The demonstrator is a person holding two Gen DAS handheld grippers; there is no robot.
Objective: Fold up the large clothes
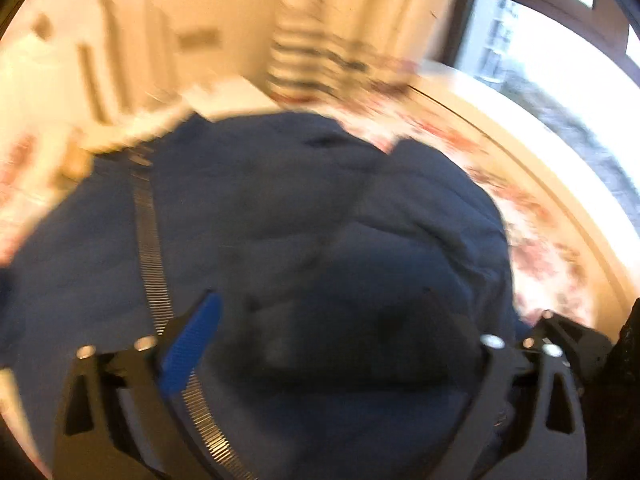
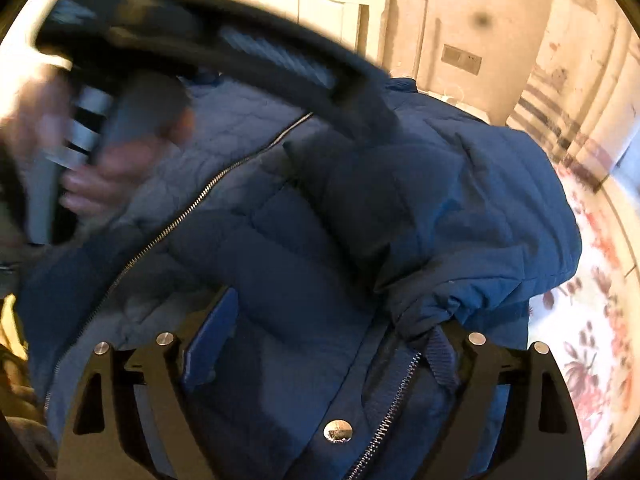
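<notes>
A navy blue quilted jacket point(image 1: 280, 220) with a metal zipper point(image 1: 150, 240) lies on a floral bedspread point(image 1: 532, 216). My left gripper point(image 1: 320, 312) hovers just above the jacket with its jaws wide apart; only its blue left pad point(image 1: 192, 344) shows clearly. The view is blurred. In the right wrist view the jacket point(image 2: 360, 200) fills the frame, with its zipper point(image 2: 180, 216) and a snap button point(image 2: 338, 430). My right gripper point(image 2: 332, 320) stands open over the padded fabric; the right finger is hidden by a fold. The left gripper and the hand holding it point(image 2: 100, 160) show at upper left.
The floral bedspread point(image 2: 592, 344) runs along the right. A window point(image 1: 560, 60) is at the far right, with a curtain point(image 1: 360, 8) beside it. White cabinet doors point(image 2: 320, 0) and a wall switch point(image 2: 462, 58) stand behind the bed.
</notes>
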